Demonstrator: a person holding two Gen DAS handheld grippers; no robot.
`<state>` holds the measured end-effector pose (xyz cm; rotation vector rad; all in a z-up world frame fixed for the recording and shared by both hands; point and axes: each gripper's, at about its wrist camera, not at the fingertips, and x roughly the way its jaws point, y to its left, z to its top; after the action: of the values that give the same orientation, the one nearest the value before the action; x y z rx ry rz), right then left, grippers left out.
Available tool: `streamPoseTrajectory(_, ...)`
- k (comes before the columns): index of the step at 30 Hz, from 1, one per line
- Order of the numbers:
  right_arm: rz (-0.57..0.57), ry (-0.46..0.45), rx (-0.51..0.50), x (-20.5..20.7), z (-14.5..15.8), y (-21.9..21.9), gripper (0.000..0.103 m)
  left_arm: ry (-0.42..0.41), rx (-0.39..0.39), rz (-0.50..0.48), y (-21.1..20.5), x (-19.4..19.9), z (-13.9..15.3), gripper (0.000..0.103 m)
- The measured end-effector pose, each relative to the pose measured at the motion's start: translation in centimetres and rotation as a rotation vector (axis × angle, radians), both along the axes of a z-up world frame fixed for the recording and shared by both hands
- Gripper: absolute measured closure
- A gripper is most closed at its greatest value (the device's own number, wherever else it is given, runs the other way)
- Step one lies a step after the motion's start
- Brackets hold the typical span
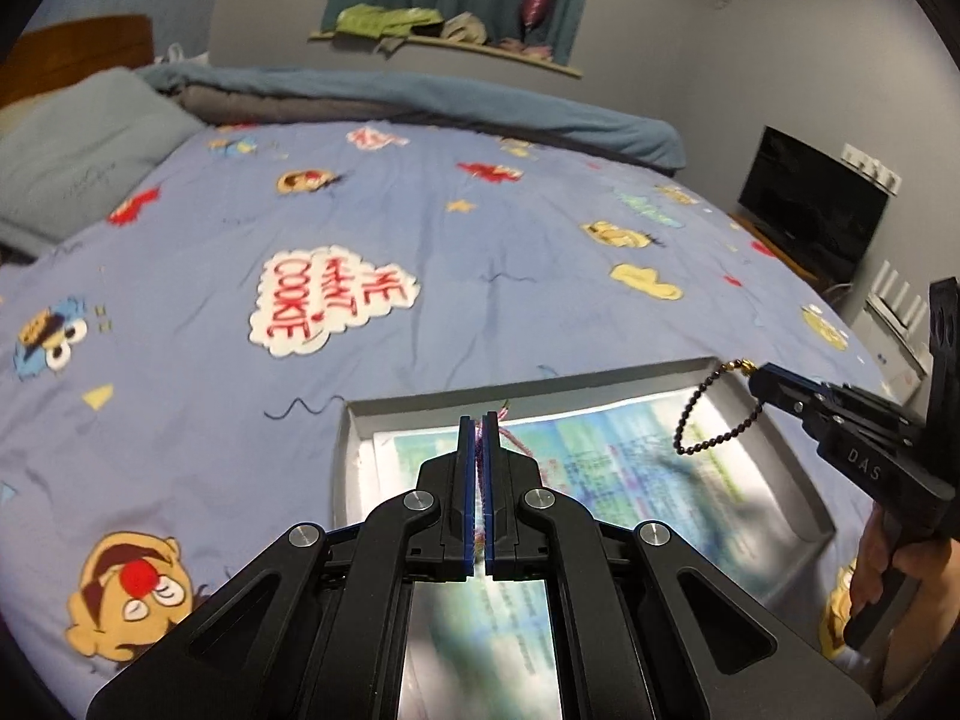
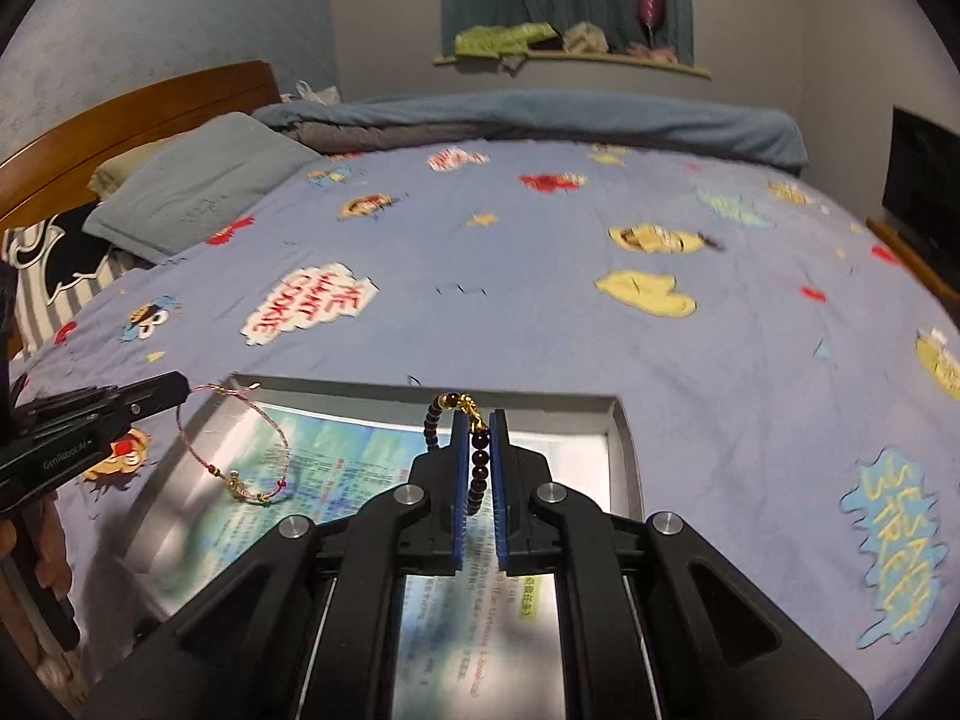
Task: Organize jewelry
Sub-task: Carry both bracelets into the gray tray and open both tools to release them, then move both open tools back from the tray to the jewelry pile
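The left gripper point(image 1: 479, 420) is clamped on a pink cord bracelet point(image 2: 240, 450); in the left wrist view the cord shows only as a thin pink strand pinched between the blue pads. In the right wrist view the bracelet hangs from the gripper tip as an open loop, and its lower end with the small charm appears to touch or nearly touch the printed sheet point(image 2: 360, 468); contact cannot be confirmed.

The right gripper point(image 2: 479, 417) is clamped on a dark beaded bracelet point(image 2: 477, 468) near its gold clasp. The beads run down between the pads, and the remainder hangs as a loop above the right part of the tray.

Both grippers are positioned over a shallow grey tray point(image 2: 621, 456) that lies on the bed point(image 1: 420, 210), which is covered with a blue cartoon-print sheet. The printed sheet lines the tray floor. No other jewelry is visible in the tray.

Step in hand, as judged: both bracelets are carried over the tray for placement, the cord bracelet to the left, the beaded bracelet to the right.

Next move, as judged:
- Lower each gripper until its bracelet rests on the liner.
- Keep the two loops well apart to prevent tangling.
- Part the pads and withdraw upward so that cord or clasp does not catch on a pad.
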<state>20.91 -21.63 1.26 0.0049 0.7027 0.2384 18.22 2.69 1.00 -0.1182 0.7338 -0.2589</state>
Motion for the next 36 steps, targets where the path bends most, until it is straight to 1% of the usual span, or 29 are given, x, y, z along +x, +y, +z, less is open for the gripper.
streamPoseTrajectory(5,-0.074,0.057,-0.028,1.3,-2.1,-1.4,0.096,0.031,0.047,0.013,-0.2,1.1,-1.5,0.1)
streamPoseTrajectory(8,-0.09,0.074,-0.028,1.6,-2.9,-1.8,0.096,0.043,0.069,0.013,-0.4,1.5,-2.3,0.1)
streamPoseTrajectory(11,-0.102,0.089,-0.042,2.0,-3.6,-1.8,0.096,0.041,0.113,0.025,-0.5,1.9,-2.7,0.1)
streamPoseTrajectory(16,-0.09,0.079,-0.049,2.0,-3.4,-1.6,0.096,0.067,0.089,0.038,0.3,2.6,-3.4,0.1)
streamPoseTrajectory(17,-0.087,0.078,-0.04,2.0,-3.4,-1.6,0.094,0.071,0.094,0.04,0.3,2.8,-3.5,0.1)
streamPoseTrajectory(18,-0.085,0.077,-0.035,2.0,-3.3,-1.7,0.09,0.075,0.097,0.042,0.2,2.8,-3.6,0.1)
streamPoseTrajectory(19,-0.082,0.074,-0.027,2.0,-3.2,-1.7,0.081,0.075,0.098,0.044,0.2,2.8,-3.6,0.1)
streamPoseTrajectory(20,-0.078,0.068,-0.016,1.9,-3.0,-1.8,0.078,0.072,0.097,0.044,0.2,2.8,-3.5,0.1)
streamPoseTrajectory(22,-0.071,0.058,-0.005,1.5,-2.6,-1.9,0.077,0.067,0.095,0.046,0.1,2.5,-3.2,0.093)
streamPoseTrajectory(23,-0.067,0.055,0.003,1.3,-2.3,-2.0,0.077,0.059,0.091,0.047,0.2,2.2,-2.9,0.084)
streamPoseTrajectory(24,-0.063,0.053,0.013,1.0,-2.1,-2.0,0.074,0.053,0.088,0.048,0.1,2.0,-2.7,0.079)
streamPoseTrajectory(27,-0.053,0.039,0.034,0.1,-1.1,-2.2,0.068,0.037,0.081,0.05,0.2,1.1,-1.7,0.076)
streamPoseTrajectory(28,-0.054,0.028,0.034,-0.3,-0.7,-2.2,0.062,0.026,0.082,0.051,0.1,0.6,-1.3,0.074)
streamPoseTrajectory(29,-0.055,0.017,0.033,-0.7,-0.3,-2.3,0.058,0.019,0.088,0.056,0.1,0.2,-1.1,0.068)
streamPoseTrajectory(30,-0.057,0.003,0.035,-1.2,0.2,-2.4,0.053,0.008,0.095,0.061,0.1,-0.3,-0.7,0.065)
streamPoseTrajectory(32,-0.06,-0.015,0.045,-2.1,1.0,-2.6,0.048,0.004,0.096,0.063,0.1,-1.0,-0.2,0.062)
streamPoseTrajectory(33,-0.061,-0.019,0.047,-2.4,1.3,-2.7,0.043,0.004,0.098,0.066,0.1,-1.4,0.1,0.057)
streamPoseTrajectory(34,-0.06,-0.025,0.045,-2.9,1.5,-2.6,0.04,-0.004,0.099,0.065,0.0,-1.8,0.3,0.055)
streamPoseTrajectory(36,-0.056,-0.039,0.033,-3.7,2.0,-2.5,0.039,-0.024,0.119,0.07,-0.1,-2.7,0.8,0.048)
